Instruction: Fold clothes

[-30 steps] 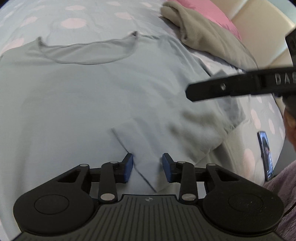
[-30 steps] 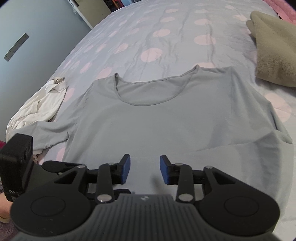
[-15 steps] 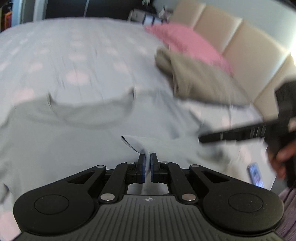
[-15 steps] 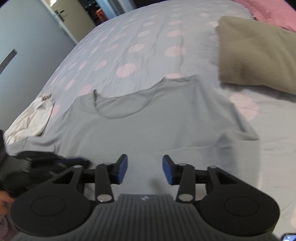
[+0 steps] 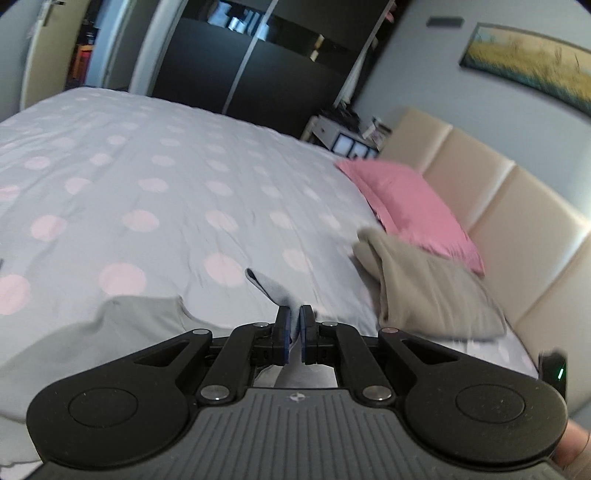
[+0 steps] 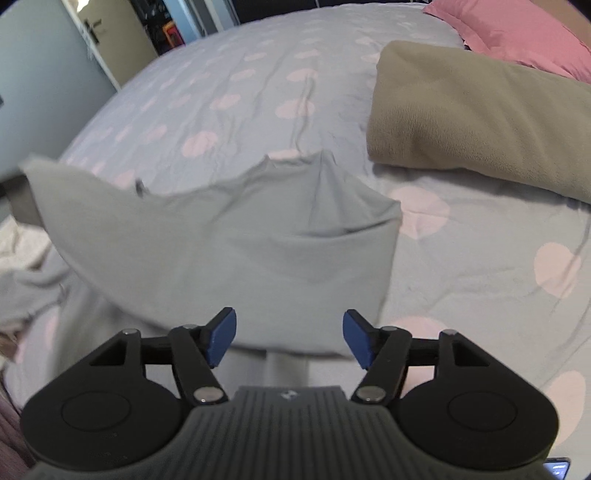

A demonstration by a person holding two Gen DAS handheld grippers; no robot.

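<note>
Your left gripper (image 5: 291, 326) has its jaws pinched tight on a fold of the grey shirt (image 6: 236, 236); a strip of the cloth (image 5: 271, 291) sticks out past the blue pads (image 5: 283, 328) toward 11 o'clock in the left wrist view. The shirt is partly lifted off the bed (image 5: 155, 177): in the right wrist view its left side is raised and blurred at about 9 o'clock, while the rest drapes down across the middle and lies on the spotted cover. The neckline edge runs across the top of the cloth near centre.

Your right gripper (image 6: 290, 338) hangs above the near edge of the shirt. Its jaws have just been opening and stand wide now, nothing between the pads, cloth only below them.

Folded tan blanket (image 6: 476, 110) lies on the bed at 2 o'clock in the right wrist view, apart from the shirt. Pink pillow (image 6: 517, 33) sits just behind it at 1 o'clock, against the beige headboard (image 5: 495, 206) seen in the left wrist view. White garment (image 6: 18, 240) is bunched at the left edge of the right wrist view, around 9 o'clock, beside the shirt's sleeve. Phone corner (image 6: 557, 467) shows at 5 o'clock, bottom edge.

Left view is motion-blurred; the grip itself reads clear.
</note>
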